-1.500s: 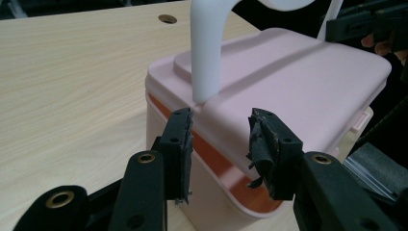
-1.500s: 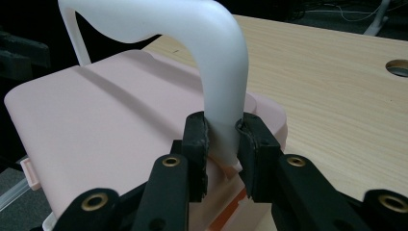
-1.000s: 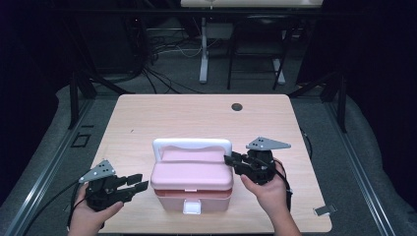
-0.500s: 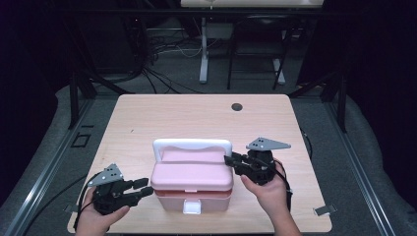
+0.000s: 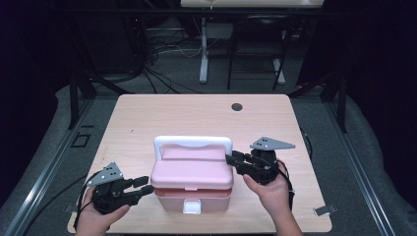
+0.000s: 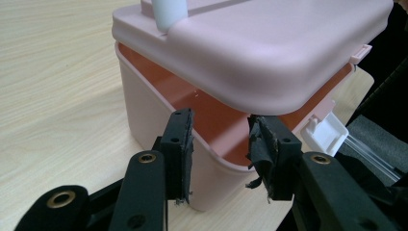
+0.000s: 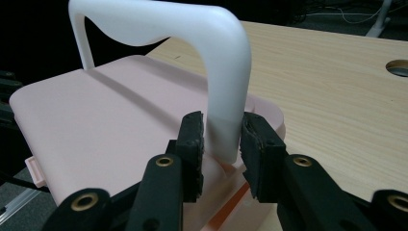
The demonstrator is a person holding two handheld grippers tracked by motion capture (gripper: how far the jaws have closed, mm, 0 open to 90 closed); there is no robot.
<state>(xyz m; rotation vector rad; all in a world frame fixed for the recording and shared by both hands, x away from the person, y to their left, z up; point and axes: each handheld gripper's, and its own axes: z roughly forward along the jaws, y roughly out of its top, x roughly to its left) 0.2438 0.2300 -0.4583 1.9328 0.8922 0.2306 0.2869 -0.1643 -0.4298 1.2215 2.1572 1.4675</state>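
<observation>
A pink plastic box (image 5: pixel 193 195) with a white carry handle (image 5: pixel 192 142) stands near the table's front edge. Its lid (image 6: pixel 269 43) sits slightly raised, showing the orange inside, and the white front latch (image 5: pixel 192 207) hangs loose. My right gripper (image 5: pixel 231 161) is at the box's right side. Its jaws have just been opening, and the handle's upright post (image 7: pixel 222 96) stands between the pads (image 7: pixel 194 139) with a thin gap. My left gripper (image 5: pixel 145 184) is open at the box's left front corner, its pads (image 6: pixel 180 144) just in front of the box rim (image 6: pixel 211 154) without pressing it.
The light wooden table (image 5: pixel 196 113) has a round cable hole (image 5: pixel 237 106) at the back right. A person's hands hold both grippers from the front edge. Dark floor with cables and a desk leg (image 5: pixel 203 49) lies beyond the table.
My left gripper has shifted slightly right, closer to the box's left front corner. The right gripper has stayed at the handle.
</observation>
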